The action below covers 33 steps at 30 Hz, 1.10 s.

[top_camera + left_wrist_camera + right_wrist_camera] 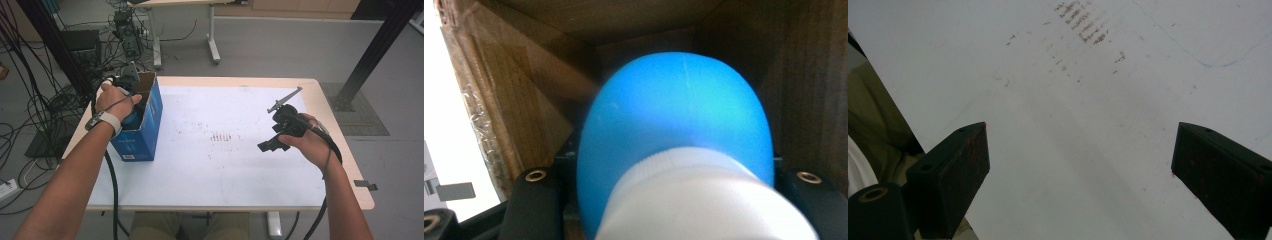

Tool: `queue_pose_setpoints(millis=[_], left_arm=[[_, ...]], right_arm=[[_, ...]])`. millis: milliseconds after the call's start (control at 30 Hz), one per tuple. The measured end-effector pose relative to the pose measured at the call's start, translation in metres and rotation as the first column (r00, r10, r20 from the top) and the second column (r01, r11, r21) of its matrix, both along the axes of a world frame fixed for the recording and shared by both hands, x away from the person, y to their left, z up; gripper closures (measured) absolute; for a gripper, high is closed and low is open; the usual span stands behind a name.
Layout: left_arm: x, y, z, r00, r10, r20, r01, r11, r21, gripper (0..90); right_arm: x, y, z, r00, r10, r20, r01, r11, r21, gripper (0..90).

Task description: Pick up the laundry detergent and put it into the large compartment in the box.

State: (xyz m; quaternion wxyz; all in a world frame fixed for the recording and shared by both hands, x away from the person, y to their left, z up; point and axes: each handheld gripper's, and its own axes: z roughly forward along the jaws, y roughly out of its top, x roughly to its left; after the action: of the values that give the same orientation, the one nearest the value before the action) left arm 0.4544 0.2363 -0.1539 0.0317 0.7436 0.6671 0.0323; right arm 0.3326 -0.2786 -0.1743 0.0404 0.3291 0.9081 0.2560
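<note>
Holding blue bottle [676, 115] clamped in left gripper [131, 102] jaws inside cardboard box [150, 117]; right gripper [1080, 165] jaws wide, idle over table [225, 165]. Advise keeping bottle clear of box walls.

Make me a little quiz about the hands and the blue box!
1. True or false: the right gripper holds something.
2. What is the left gripper clamped on? A) blue bottle with white cap B) spoon C) cup
3. Where is that bottle?

Key
1. False: its jaws stand open over the bare white table.
2. A, the blue bottle.
3. Inside the blue cardboard box at the table's left.
</note>
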Motion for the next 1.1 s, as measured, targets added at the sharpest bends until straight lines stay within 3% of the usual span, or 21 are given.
queue_pose_setpoints(millis=[1100], left_arm=[[-0.0014, 0.0028, -0.0005, 0.9999, -0.005, 0.011, 0.005, 0.9999, -0.014, 39.1]], right_arm=[[-0.0022, -0.0027, 0.0004, 1.0000, -0.008, -0.005, 0.008, 1.000, -0.006, 8.4]])
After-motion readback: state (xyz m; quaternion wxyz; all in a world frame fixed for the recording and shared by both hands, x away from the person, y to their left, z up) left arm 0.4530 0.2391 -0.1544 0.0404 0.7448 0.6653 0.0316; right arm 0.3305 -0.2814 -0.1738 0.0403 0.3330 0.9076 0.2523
